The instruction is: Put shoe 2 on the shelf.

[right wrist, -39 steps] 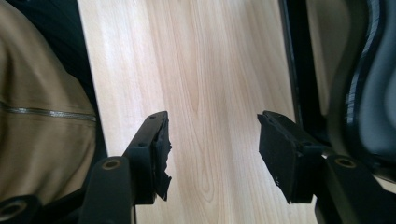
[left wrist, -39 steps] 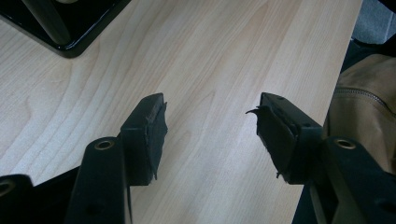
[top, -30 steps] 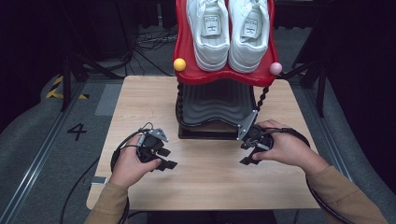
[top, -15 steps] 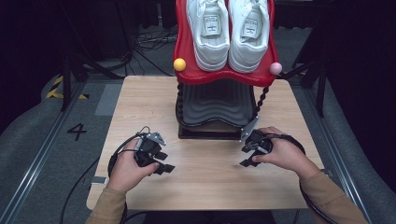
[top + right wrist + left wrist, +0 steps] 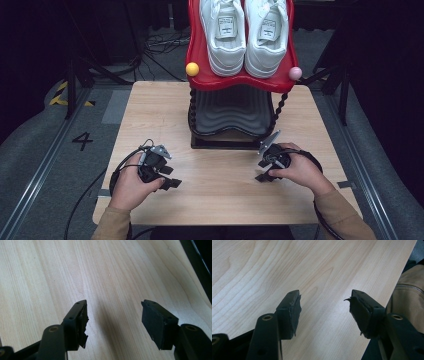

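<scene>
High view: right gripper [image 5: 261, 170] low over the table [image 5: 150, 110], toward the near right corner, just in front of the black lower tray [image 5: 232, 112] of the shoe rack [image 5: 240, 82]. Fingers spread wide, having just been opening further, with nothing between them. Right gripper view: same gripper [image 5: 113, 312], fingers [image 5: 160, 325] well apart over bare wood grain, pinching nothing.

Left gripper [image 5: 171, 177] toward the near left corner, held low over the table. Left gripper view: gripper [image 5: 324, 307] with fingers [image 5: 292, 310] spread and empty, the near edge of the table and a tan sleeve [image 5: 407, 295] off to one side.

Pair of white sneakers [image 5: 245, 35] side by side on the red upper shelf at the far edge, toes toward the person, between the yellow ball [image 5: 192, 69] and the pink ball [image 5: 295, 73], well apart from both grippers.

Against a second ago: right hand lower and drawn back from the rack's base toward the near edge; left hand slightly nearer the near edge, otherwise much the same; sneakers and rack unmoved.

Reads as a parking or ready pose: both grippers empty and open, sneakers seated on the shelf. Looks like either the close of a placement or the pause ahead of a reach up to the shelf; cannot tell which from this alone.
</scene>
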Demonstrator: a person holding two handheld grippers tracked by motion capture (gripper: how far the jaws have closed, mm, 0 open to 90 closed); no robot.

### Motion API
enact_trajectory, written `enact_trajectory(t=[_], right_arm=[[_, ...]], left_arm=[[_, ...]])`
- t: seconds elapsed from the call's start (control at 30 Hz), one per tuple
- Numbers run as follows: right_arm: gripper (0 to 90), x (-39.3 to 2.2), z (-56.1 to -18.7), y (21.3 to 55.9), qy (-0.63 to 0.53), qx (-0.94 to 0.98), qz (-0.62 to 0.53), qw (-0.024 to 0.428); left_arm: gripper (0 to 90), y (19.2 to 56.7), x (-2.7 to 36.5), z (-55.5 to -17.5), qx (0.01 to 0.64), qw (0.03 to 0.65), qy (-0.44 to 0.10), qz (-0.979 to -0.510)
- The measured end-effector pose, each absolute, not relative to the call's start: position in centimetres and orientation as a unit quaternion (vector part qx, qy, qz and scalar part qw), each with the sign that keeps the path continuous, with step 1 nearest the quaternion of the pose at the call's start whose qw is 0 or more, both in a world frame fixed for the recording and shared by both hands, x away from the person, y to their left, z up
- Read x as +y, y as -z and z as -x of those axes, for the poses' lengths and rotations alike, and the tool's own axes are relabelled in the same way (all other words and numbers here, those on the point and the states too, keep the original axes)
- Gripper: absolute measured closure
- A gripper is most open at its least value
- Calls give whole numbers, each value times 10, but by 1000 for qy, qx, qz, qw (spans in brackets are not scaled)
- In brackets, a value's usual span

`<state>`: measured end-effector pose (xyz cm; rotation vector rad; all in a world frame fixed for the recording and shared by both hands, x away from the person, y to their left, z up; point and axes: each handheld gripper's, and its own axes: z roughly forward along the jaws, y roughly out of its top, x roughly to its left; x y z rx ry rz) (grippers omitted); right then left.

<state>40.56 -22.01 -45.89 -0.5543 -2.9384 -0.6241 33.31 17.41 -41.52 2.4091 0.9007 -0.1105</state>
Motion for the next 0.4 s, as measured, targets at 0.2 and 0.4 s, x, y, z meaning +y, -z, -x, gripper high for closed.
enact_trajectory(t=[0.2, 0.4], right_arm=[[357, -231, -407, 464, 208, -956, 204, 29], [352, -235, -406, 465, 222, -950, 217, 19]], left_arm=[[422, 419, 177, -336, 343, 278, 39, -897], [376, 422, 178, -338, 352, 282, 31, -892]])
